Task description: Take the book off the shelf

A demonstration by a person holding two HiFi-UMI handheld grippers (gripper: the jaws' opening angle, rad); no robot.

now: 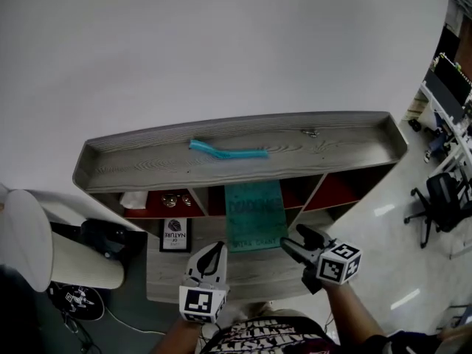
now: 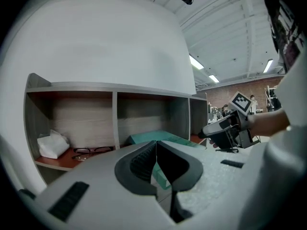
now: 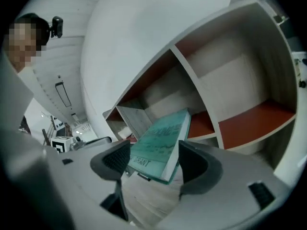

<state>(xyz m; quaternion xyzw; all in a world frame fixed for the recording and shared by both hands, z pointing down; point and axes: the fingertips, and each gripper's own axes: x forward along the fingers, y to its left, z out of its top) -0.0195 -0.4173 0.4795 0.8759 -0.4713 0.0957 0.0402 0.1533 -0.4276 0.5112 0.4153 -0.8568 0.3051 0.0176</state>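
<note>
Your right gripper [image 3: 154, 157] is spread around one end of the flat teal book [image 3: 160, 140]; your left gripper [image 2: 156, 145] is pressed together.

Cannot see the far end of the book [image 1: 254, 212], tucked under the shelf's top board [image 1: 147, 164]. Cannot read its cover print from the head view, too blurred. Cannot tell what the small thing [image 1: 310, 133] on that board is. Can see only part of the book past the left gripper [image 2: 156, 145] in its own view
</note>
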